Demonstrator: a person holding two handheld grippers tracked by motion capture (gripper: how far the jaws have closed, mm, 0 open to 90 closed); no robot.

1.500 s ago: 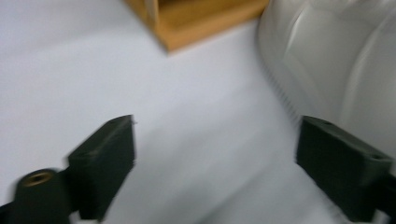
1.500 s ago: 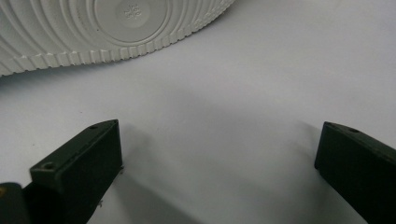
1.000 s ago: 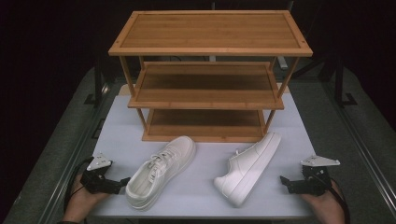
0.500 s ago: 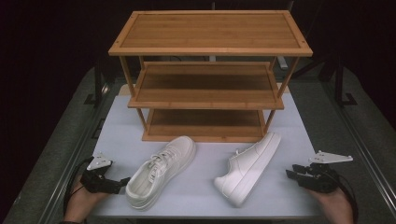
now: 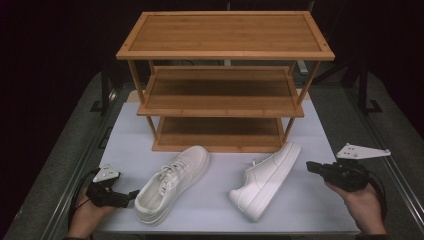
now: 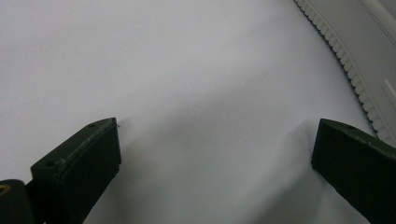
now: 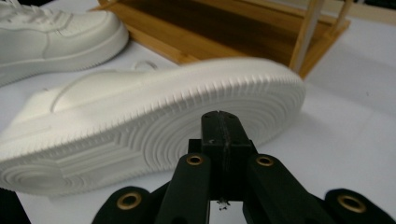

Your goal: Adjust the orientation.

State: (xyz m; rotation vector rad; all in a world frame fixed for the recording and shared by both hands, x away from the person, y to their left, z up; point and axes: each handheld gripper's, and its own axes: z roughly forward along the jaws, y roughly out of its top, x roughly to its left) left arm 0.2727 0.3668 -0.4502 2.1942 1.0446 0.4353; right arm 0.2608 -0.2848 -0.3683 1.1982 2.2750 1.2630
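Two white sneakers lie on the white table top (image 5: 320, 130) in front of a wooden rack. The left sneaker (image 5: 175, 182) stands upright; its ribbed sole edge (image 6: 364, 56) runs past my left gripper. The right sneaker (image 5: 267, 177) lies on its side, its sole (image 7: 154, 126) facing my right gripper. My left gripper (image 5: 131, 194) rests low by the left sneaker's heel, jaws wide open (image 6: 215, 154) with bare table between them. My right gripper (image 5: 310, 167) hovers to the right of the tipped sneaker. Its jaws have just been closing and stand shut (image 7: 223, 126) with nothing between them.
A three-tier bamboo shoe rack (image 5: 225, 85) stands at the back of the table, its shelves bare; its bottom shelf (image 7: 224, 32) is just behind the sneakers. Grey floor and dark stands flank the table. A hand holds each gripper at the front edge.
The right gripper has lifted off the table and its jaws have come together. The left gripper and both sneakers have stayed put.
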